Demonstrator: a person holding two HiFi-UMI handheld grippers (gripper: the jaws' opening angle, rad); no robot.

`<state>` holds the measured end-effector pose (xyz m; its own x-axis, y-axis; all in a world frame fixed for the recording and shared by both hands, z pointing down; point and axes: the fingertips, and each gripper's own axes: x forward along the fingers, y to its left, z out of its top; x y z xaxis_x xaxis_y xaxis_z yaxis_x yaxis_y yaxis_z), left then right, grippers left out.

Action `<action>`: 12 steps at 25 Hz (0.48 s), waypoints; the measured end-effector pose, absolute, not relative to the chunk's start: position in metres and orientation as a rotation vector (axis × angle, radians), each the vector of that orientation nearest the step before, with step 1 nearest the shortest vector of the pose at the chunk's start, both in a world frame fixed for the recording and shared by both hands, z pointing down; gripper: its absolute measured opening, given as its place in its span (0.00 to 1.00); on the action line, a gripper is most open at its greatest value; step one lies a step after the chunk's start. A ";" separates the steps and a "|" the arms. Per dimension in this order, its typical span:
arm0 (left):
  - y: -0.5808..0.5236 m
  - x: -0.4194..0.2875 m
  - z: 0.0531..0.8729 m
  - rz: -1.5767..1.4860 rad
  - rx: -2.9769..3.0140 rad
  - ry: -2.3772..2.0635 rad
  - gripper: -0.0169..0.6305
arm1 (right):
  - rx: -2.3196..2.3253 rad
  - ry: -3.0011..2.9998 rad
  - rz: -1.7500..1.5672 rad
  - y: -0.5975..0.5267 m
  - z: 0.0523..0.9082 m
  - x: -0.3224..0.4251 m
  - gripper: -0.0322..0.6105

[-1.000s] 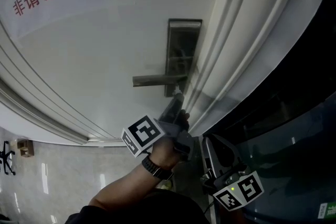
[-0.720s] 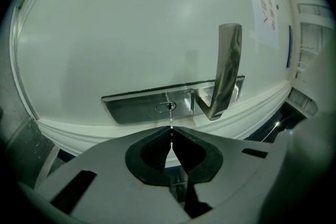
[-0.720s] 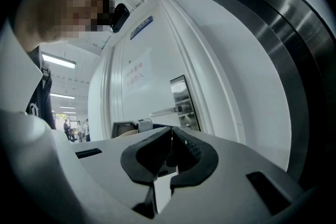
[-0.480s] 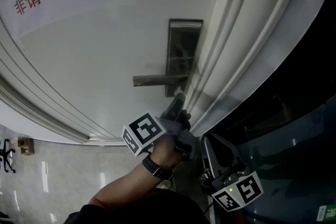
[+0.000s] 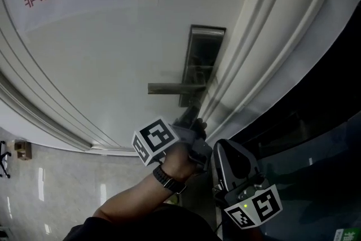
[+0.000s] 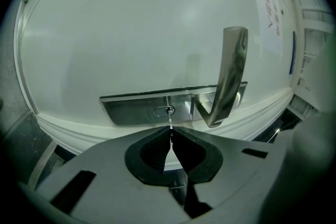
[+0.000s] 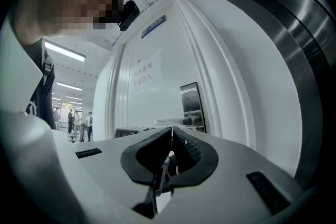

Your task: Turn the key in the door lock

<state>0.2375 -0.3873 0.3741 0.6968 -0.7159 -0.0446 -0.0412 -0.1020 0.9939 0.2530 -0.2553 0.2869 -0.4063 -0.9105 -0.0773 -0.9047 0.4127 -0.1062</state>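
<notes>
Left tongs (image 6: 171, 132): clamped on the key (image 6: 170, 122), which shows edge-on as a thin sliver, so the depth of bite is hard to judge.
Key: seated in the keyhole (image 6: 164, 110) of the lock plate (image 6: 131, 113), beside the lever handle (image 6: 230, 76).
Right tongs (image 7: 170, 132): pressed together, empty, held low beside the door (image 5: 113, 53).
Risk: the pads may slip round the thin key on turning. An off-axis twist could bend it or draw it out.
</notes>
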 end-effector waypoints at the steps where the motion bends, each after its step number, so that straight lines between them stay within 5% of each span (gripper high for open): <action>1: -0.388 0.238 0.373 -0.633 1.592 -0.635 0.04 | -1.635 2.534 -0.072 -0.255 0.286 0.253 0.07; 12: -0.411 0.244 0.373 -0.579 1.629 -0.654 0.04 | -1.621 2.517 -0.117 -0.258 0.290 0.256 0.07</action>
<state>0.2440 -0.4106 0.3725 0.7153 -0.6987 -0.0118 -0.0960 -0.1150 0.9887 0.2562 -0.2578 0.2896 -0.4069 -0.9100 -0.0799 -0.8987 0.4145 -0.1434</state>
